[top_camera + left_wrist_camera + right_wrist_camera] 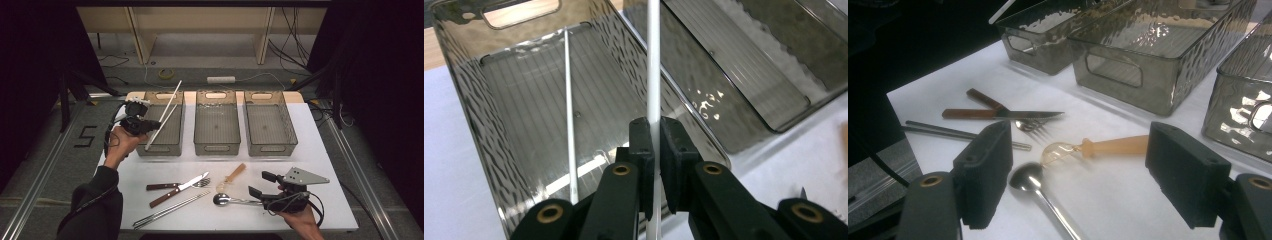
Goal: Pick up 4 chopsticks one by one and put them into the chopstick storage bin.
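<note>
left gripper view has the left gripper point(654, 145) clamped tight on a white chopstick point(653, 65), held up over the leftmost grey bin point(459, 95), with a second white chopstick point(570, 130) already lying inside. right gripper point(1078, 165) sits wide apart over a metal spoon point(1030, 180), gripping nothing.

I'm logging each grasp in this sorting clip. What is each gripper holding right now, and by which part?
The left gripper pinches a white chopstick partway along its shaft, over the left bin. The right gripper is open and holds nothing.
</note>
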